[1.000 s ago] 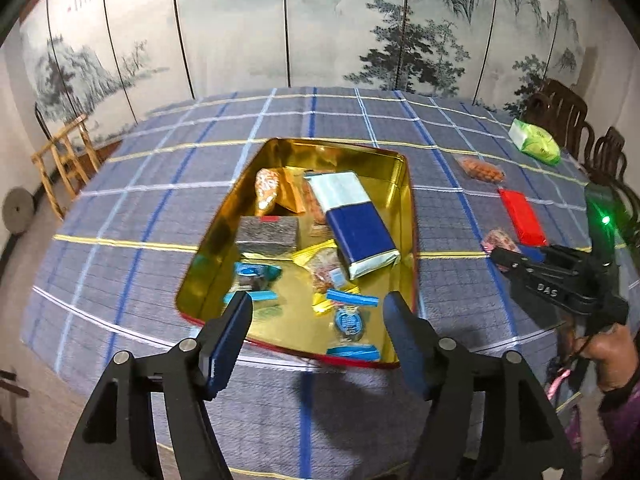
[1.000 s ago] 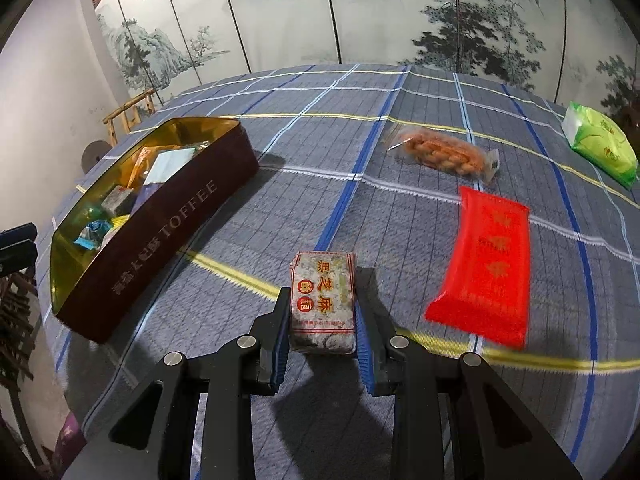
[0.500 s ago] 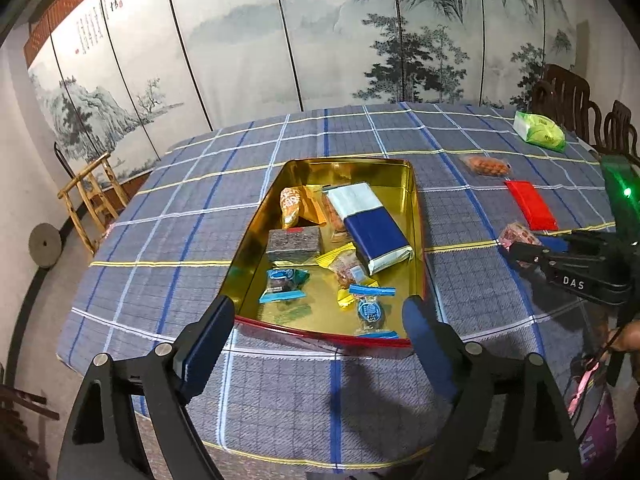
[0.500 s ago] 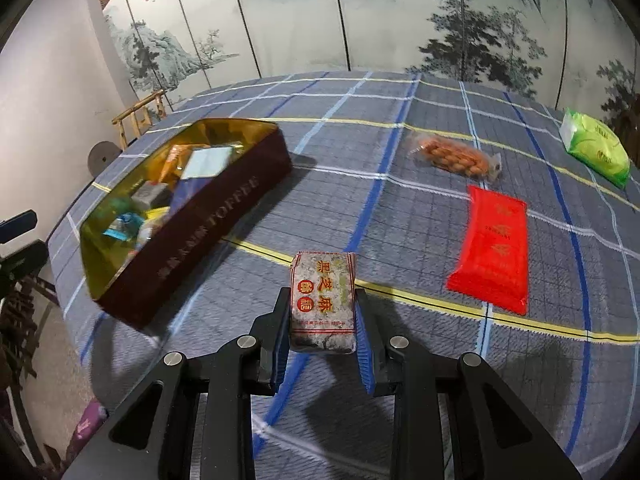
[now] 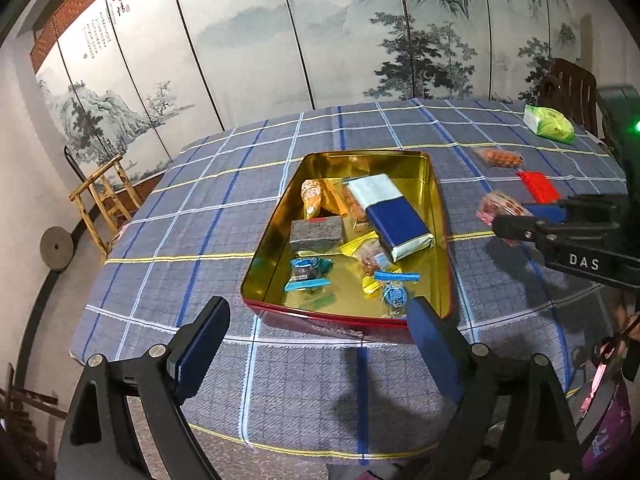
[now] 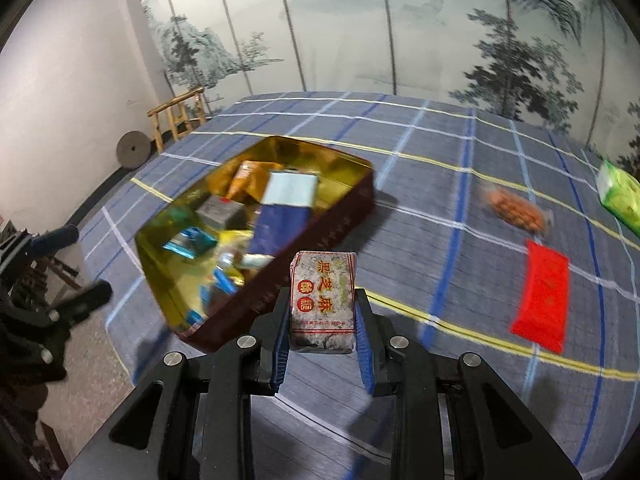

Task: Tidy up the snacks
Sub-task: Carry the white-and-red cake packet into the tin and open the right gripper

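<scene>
A gold-lined tin point(image 5: 435, 216) point(image 6: 352, 204) with dark red sides sits on the plaid tablecloth and holds several snacks, among them a blue-and-white pack point(image 5: 394, 220). My right gripper point(image 6: 322, 320) is shut on a grey sesame snack pack point(image 6: 323, 300) with red and yellow print, lifted just right of the tin's near corner. From the left wrist view that gripper point(image 5: 508, 224) shows at the right with the pack's pink end point(image 5: 496, 206). My left gripper point(image 5: 318, 326) hangs in front of the tin's near wall, jaws opening wide, nothing between them.
On the cloth to the right lie a red flat packet point(image 6: 544, 296), a clear bag of orange snacks point(image 6: 516, 208) and a green bag point(image 6: 620, 196). A painted folding screen stands behind the table. A wooden stool point(image 5: 104, 200) and a stone disc point(image 5: 56, 246) are at left.
My right gripper has lifted the sesame pack off the cloth and carried it left toward the tin. My left gripper has opened wider and drawn back from the tin.
</scene>
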Motion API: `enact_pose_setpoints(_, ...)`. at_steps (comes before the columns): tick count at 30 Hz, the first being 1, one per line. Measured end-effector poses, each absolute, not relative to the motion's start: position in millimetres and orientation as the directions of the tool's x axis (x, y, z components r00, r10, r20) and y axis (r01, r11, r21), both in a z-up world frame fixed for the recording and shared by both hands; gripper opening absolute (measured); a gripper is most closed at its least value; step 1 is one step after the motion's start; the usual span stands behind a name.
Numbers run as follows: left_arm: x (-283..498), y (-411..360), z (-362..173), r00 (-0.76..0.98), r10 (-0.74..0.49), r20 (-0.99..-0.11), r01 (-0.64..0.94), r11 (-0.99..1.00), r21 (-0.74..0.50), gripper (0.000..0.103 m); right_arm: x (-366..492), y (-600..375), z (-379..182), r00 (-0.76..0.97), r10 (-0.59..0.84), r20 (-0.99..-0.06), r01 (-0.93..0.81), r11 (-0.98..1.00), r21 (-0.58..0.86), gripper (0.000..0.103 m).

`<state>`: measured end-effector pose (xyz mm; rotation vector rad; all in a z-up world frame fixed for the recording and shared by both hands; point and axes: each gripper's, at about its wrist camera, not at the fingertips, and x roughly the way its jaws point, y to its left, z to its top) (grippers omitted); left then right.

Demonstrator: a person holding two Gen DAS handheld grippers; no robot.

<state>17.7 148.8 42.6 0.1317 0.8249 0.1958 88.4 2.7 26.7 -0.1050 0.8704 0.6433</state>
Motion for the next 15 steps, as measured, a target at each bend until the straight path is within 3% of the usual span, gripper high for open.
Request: enact_pose_setpoints(15,16,170,30,0.635,0.242,-0.734,-0.149,0.970,0.191,0.090,97,73,28,0.406,0.515,-0.755,-0.638,0.751,0.170,0.030)
